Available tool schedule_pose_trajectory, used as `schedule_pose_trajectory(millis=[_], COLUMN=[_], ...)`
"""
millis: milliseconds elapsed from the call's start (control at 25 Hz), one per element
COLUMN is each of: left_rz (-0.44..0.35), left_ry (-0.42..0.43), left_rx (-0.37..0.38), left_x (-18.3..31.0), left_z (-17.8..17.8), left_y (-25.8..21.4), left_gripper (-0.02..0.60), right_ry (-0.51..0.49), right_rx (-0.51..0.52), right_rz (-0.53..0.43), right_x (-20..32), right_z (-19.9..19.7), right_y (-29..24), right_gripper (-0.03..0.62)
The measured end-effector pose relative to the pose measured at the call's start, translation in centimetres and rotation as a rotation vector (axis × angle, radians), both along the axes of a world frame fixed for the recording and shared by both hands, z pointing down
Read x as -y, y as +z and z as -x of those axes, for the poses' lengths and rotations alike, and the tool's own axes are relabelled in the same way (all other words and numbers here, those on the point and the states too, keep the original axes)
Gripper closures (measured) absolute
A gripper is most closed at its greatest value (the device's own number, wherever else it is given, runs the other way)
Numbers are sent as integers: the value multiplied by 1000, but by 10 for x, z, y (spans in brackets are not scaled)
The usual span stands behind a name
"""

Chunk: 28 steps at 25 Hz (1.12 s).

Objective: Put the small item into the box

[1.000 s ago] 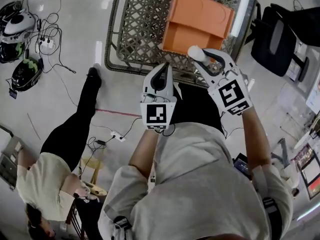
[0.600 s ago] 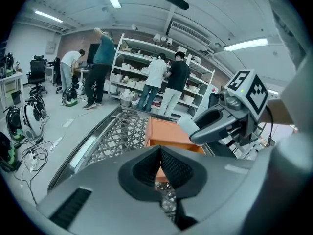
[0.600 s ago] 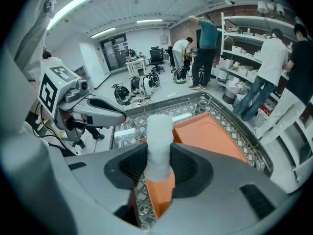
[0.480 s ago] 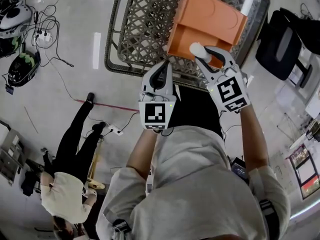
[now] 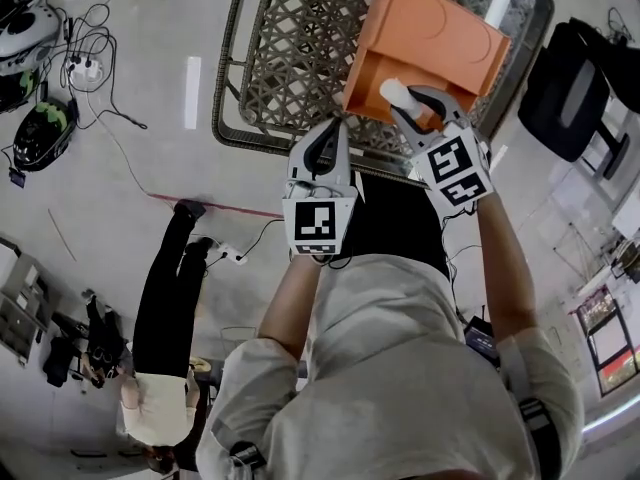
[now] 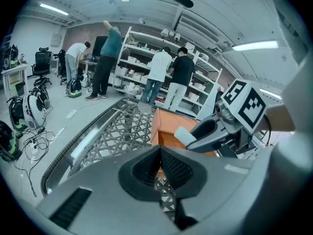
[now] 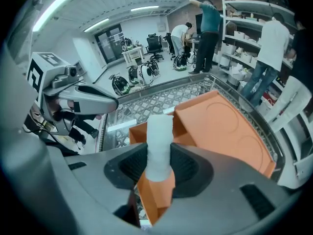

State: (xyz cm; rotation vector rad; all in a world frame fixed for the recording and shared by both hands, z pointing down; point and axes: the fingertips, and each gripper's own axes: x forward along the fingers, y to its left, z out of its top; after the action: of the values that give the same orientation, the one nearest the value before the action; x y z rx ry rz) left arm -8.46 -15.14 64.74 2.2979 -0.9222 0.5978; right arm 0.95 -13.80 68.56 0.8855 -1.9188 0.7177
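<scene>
Over the near edge of the orange box (image 5: 430, 38), the right gripper (image 5: 405, 98) holds the small white item (image 7: 160, 131). Its jaws are partly apart and both pads press on the item's lower half. The item stands up out of them, with its free end over the box's open corner. The box sits in a wire cart (image 5: 290, 58). Its lid, marked with two rings, lies folded back on the far side.

The left gripper (image 5: 328, 140) is just beside the right one, near the cart's near rim. Its jaws are closed together with nothing between them, and it touches neither box nor item.

On the floor left of the cart lie cables and helmets (image 5: 40, 133). A person in black trousers (image 5: 170, 288) is at the lower left and a dark chair (image 5: 570, 88) stands to the right. The left gripper view shows more people at shelves (image 6: 161, 58) beyond the cart.
</scene>
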Motion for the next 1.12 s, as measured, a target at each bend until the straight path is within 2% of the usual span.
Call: schedule_pose_trajectory(millis=[120,560,1120], left_rz=[23,34,64], left_ry=[-7,-23,-4], left_rx=[-11,-11,-20], left_x=[0,1,-5], left_z=[1,11,14], left_y=[4,9,13], left_gripper=[575,575,575], right_ry=[-3,13,33], right_rx=[-19,-51,-117], right_rz=[21,101,159], right_x=[1,-4,-8], right_z=[0,-2,-5], right_y=[11,48,66], right_gripper=[459,457,456])
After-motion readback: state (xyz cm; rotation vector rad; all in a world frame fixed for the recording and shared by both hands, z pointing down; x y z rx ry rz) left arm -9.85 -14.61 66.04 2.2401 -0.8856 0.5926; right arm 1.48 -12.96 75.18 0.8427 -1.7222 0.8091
